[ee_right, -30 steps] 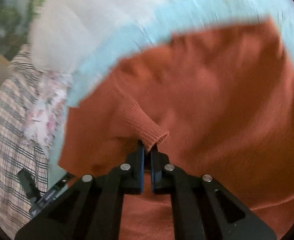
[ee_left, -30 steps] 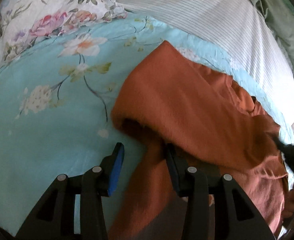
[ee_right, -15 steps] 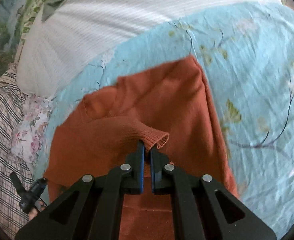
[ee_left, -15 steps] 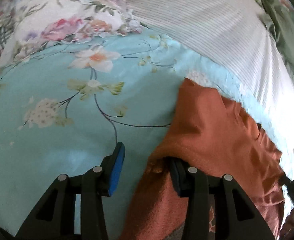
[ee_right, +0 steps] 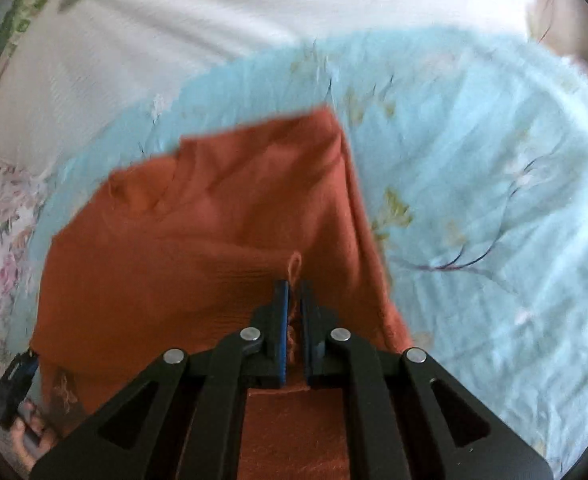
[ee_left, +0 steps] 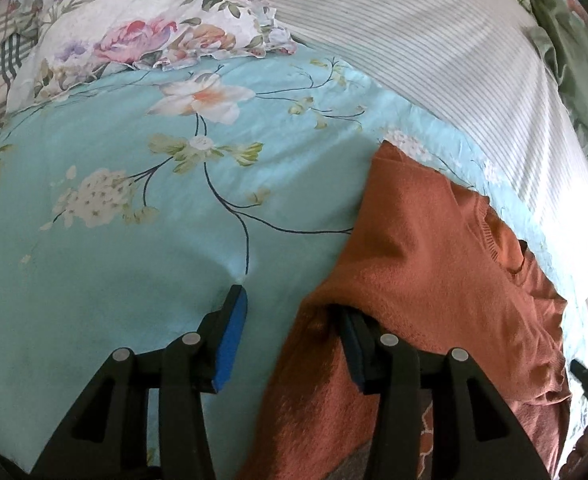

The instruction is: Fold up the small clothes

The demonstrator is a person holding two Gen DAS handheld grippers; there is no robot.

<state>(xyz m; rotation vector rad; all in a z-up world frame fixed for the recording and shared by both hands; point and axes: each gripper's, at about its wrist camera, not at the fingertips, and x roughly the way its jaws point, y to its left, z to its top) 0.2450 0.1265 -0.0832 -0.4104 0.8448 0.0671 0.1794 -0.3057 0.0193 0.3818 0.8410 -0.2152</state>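
A small rust-orange knit sweater (ee_left: 433, 264) lies on a light blue floral bedsheet (ee_left: 134, 240). My left gripper (ee_left: 294, 320) is open at the sweater's left edge; its right finger sits under the orange cloth, its blue-padded left finger (ee_left: 232, 332) rests on the sheet. In the right wrist view the sweater (ee_right: 214, 220) spreads ahead, folded narrower. My right gripper (ee_right: 293, 300) is shut on a thin ribbed edge of the sweater, which pokes up between the pads.
A white striped cover (ee_left: 453, 60) lies beyond the sheet. A floral pillow (ee_left: 134, 28) sits at the far left, green cloth (ee_left: 573, 60) at the far right. The other gripper and a hand show at the lower left of the right wrist view (ee_right: 14, 400).
The sweater's left side has been drawn right, baring more blue sheet by my left gripper. My right gripper has carried the sleeve cuff over the body and lowered toward it.
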